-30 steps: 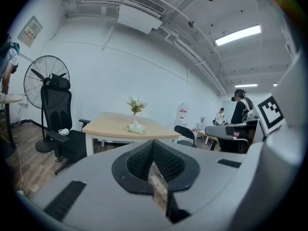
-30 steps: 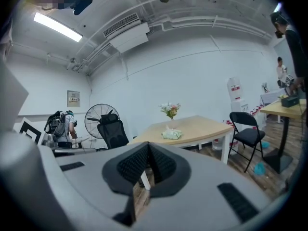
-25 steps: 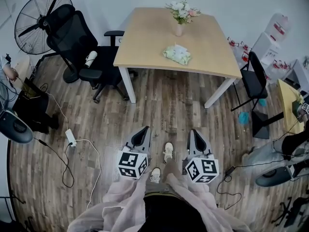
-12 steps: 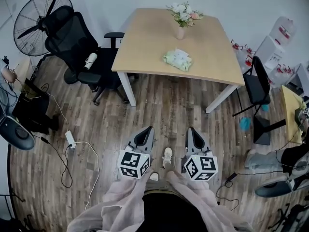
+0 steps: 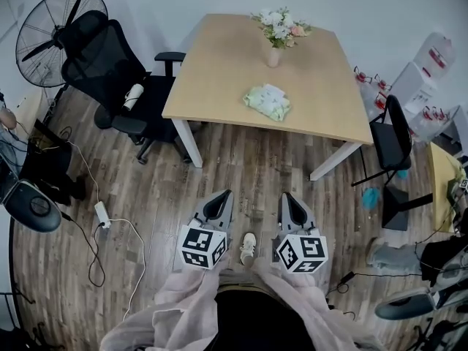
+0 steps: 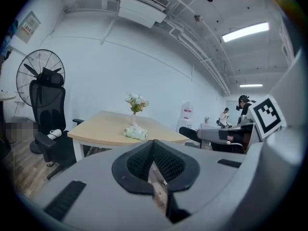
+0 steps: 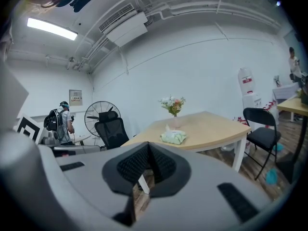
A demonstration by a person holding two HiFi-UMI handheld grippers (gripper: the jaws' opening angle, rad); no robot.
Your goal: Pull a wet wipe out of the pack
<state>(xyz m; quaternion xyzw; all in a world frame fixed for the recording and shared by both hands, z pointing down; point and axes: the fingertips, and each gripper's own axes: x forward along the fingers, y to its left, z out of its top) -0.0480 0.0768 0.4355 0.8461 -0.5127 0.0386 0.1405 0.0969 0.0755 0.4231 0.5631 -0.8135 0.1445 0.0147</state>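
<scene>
Nearest: found pink sleeves (image 5: 183,313) at the bottom of the head view, carrying the left hand-held gripper (image 5: 217,205) and the right hand-held gripper (image 5: 292,207) side by side over the wood floor (image 5: 241,159). Noted both pointed toward the counter (image 5: 212,79), well short of it. Logged one light shoe (image 5: 248,247) between the two marker cubes.

Read the left jaws as pressed together at the tips, with nothing between them. Read the right jaws likewise: tips together, empty.

Farther: located the wet wipe pack (image 5: 268,102) lying flat on the counter, nearer the front edge than the back, a little right of centre. Judged its long axis to run from upper left to lower right in the head view, roughly along the counter's near edge. Saw a white bit standing up from its top face in the right gripper view.

Beyond the pack: recorded a vase of flowers (image 5: 273,50), upright, apart from the pack.

Off to the left: marked a black office chair (image 5: 110,64) beside the counter, and a standing fan (image 5: 45,28) behind it. Off to the right: marked a second black chair (image 5: 391,134).
</scene>
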